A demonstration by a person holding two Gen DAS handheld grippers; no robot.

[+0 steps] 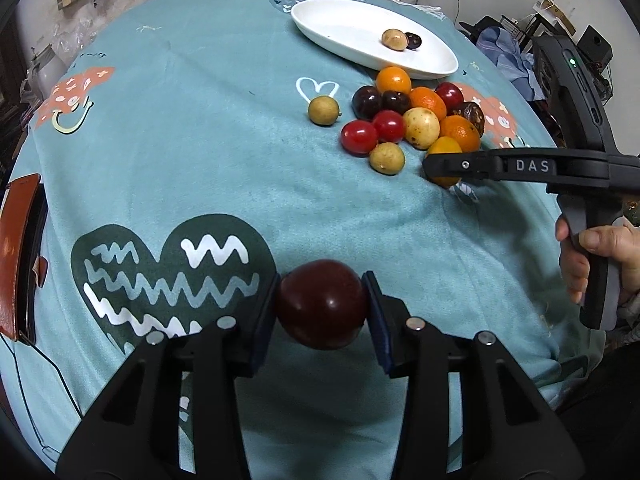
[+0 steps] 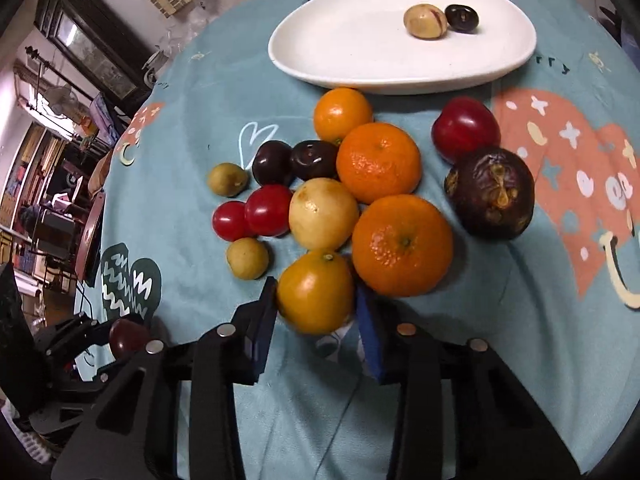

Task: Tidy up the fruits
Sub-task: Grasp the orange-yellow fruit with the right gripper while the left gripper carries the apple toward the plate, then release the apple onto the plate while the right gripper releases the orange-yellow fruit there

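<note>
Both grippers gripping fruit over the worktop

The left gripper (image 1: 322,306) is clamping a dark red plum (image 1: 322,304); the right gripper (image 2: 316,306) is squeezing a yellow-orange citrus (image 2: 316,290) at the pile's near edge, below the white dish (image 2: 360,64).

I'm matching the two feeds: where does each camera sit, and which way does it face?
Left wrist: on the left gripper, shut on a dark red plum, facing the fruit pile and white plate; a hand shows.
Right wrist: on the right gripper, shut on a yellow-orange citrus, facing the plate.
Shared: plate, pile, plum, citrus, each other's gripper.
</note>
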